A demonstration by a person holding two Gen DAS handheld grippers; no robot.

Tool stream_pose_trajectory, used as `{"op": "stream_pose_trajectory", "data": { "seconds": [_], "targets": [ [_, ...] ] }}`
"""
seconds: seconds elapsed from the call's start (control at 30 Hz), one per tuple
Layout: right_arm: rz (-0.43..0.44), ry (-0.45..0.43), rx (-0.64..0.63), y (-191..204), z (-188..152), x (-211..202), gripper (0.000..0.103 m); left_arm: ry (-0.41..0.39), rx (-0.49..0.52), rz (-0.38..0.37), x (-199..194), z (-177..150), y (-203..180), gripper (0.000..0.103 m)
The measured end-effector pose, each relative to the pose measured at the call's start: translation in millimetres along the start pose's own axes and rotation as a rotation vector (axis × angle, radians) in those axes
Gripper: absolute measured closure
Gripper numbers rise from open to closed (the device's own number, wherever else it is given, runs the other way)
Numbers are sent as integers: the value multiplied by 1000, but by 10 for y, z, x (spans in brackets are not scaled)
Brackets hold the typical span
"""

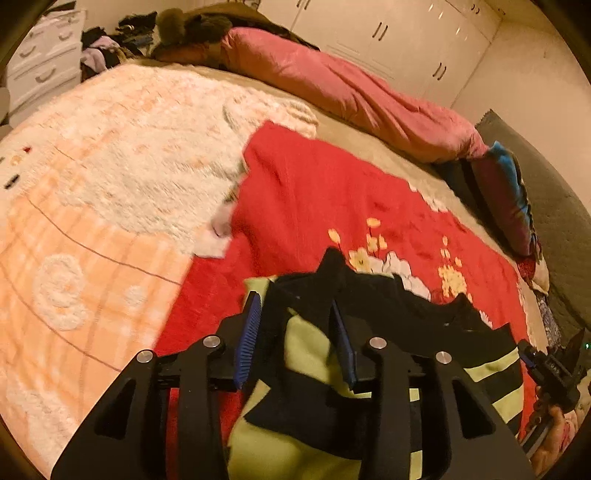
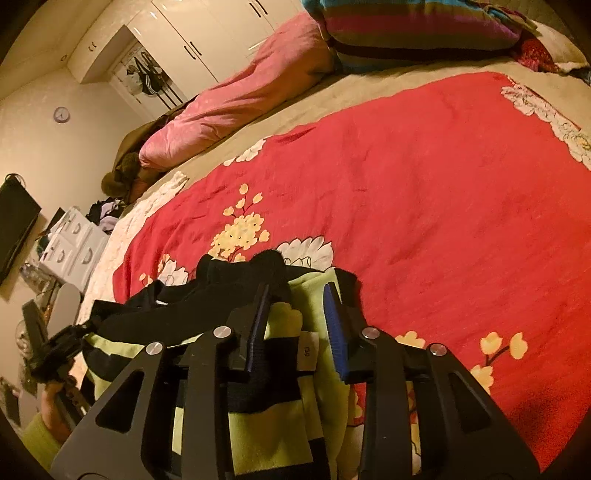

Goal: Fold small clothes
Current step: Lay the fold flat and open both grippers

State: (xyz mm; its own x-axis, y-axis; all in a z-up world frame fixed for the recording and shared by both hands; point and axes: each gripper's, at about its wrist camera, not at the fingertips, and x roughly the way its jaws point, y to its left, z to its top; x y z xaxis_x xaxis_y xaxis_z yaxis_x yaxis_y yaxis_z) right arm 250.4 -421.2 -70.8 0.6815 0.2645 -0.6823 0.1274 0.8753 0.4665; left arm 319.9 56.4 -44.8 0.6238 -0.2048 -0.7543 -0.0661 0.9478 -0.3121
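Left gripper (image 1: 295,325): I see its blue-padded jaws standing apart over the garment, cloth lying between them; neither pad presses on it as far as I can tell.
Right gripper (image 2: 299,314): spread likewise, its two blue pads flanking a fold of the same garment, a white label showing in the gap.
Striped garment (image 1: 306,373): a small black-and-lime piece, bunched at the near edge of the bed, resting on the red blanket, its black collar end pointing toward the bed's middle.
Hand (image 2: 55,402): in the right wrist view, a hand in a lime sleeve grips the other tool's handle at the far left.
Red blanket (image 2: 424,192): floral, spread over the bed's near and middle part, yellow and white blossoms just beyond the garment.
Peach fleece blanket (image 1: 92,206): covers the bed's left side, touching the red blanket's edge.
Pink duvet (image 1: 332,88): rolled along the far edge of the bed.
Striped pillow (image 2: 406,29): at the far corner, beside the duvet.
White wardrobe (image 1: 406,33): beyond the bed, doors closed.
White drawers (image 1: 40,62): past the bed's left far corner, beside a heap of dark clothes.
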Motion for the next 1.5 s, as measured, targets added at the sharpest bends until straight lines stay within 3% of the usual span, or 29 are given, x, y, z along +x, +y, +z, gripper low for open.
{"op": "stream_pose_trajectory", "data": {
  "seconds": [0.2,0.27,0.4,0.57,0.6,0.63,0.67,0.83,0.97,1.1,1.2,1.5],
  "targets": [
    [11,-21,26,-97,41,-106,78,-85,-21,-1,-369,135,66,67],
    [26,-10,15,-74,45,-99,71,-97,-26,-12,-503,137,69,67],
    [67,31,-48,74,11,-22,63,-60,17,-62,-646,-45,-95,67],
    [83,109,-113,217,-92,128,63,32,64,-95,-511,-375,-328,67],
    [72,122,-117,220,-113,162,69,50,71,-87,-450,-432,-354,67],
    [66,125,-113,209,-125,172,90,61,79,-76,-406,-474,-364,67],
    [68,124,-106,200,-135,167,96,71,88,-60,-355,-510,-380,67],
    [46,68,-75,139,-107,65,99,107,48,10,-118,-552,-263,67],
    [9,91,-83,91,-154,168,99,119,2,33,33,-522,-100,67],
    [6,98,-75,49,-166,221,95,119,3,38,113,-527,-61,67],
    [-5,75,-79,50,-145,158,87,117,2,33,112,-525,-56,67],
    [-20,-8,-70,32,-44,-134,73,71,-20,26,-154,-482,-45,62]
  ]
}}
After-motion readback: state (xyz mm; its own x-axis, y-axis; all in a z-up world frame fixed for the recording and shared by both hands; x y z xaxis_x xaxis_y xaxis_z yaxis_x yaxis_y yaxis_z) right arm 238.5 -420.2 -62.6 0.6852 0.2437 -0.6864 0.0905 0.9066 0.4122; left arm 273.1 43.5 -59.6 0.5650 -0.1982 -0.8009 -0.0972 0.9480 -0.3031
